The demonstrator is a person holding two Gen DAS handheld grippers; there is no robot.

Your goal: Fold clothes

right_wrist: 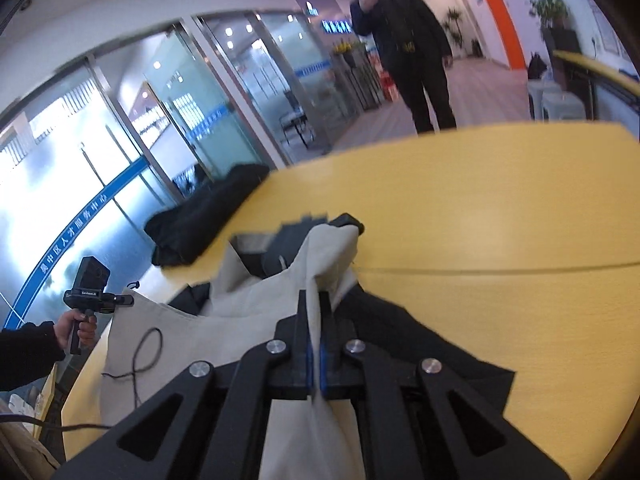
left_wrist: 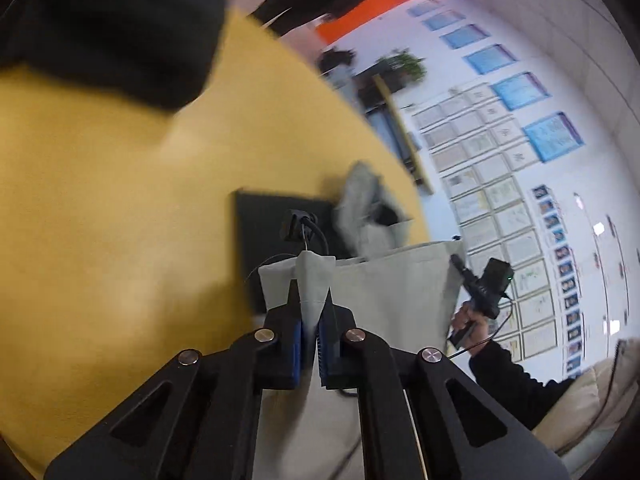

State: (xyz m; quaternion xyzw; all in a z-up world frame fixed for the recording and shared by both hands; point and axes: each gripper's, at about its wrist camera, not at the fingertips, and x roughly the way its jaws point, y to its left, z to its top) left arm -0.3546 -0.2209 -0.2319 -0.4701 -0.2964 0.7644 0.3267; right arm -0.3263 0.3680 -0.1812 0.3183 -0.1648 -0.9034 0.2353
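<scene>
A pale grey garment [left_wrist: 384, 292] is stretched between both grippers above the yellow table [left_wrist: 100, 220]. My left gripper [left_wrist: 311, 300] is shut on one edge of it, the cloth pinched between the blue pads. My right gripper [right_wrist: 315, 304] is shut on another fold of the same pale grey garment [right_wrist: 256, 300], which hangs down toward the camera. In the left wrist view the right gripper [left_wrist: 456, 262] shows at the far side of the cloth, held by a hand in a black sleeve. In the right wrist view the left gripper [right_wrist: 130, 300] appears at the cloth's left corner.
A dark garment [right_wrist: 420, 344] lies under the pale one on the table. Another black piece of clothing [right_wrist: 204, 216] is heaped at the table's left edge. A black flat pad [left_wrist: 272, 216] lies on the table. A person [right_wrist: 404, 44] stands beyond the far edge.
</scene>
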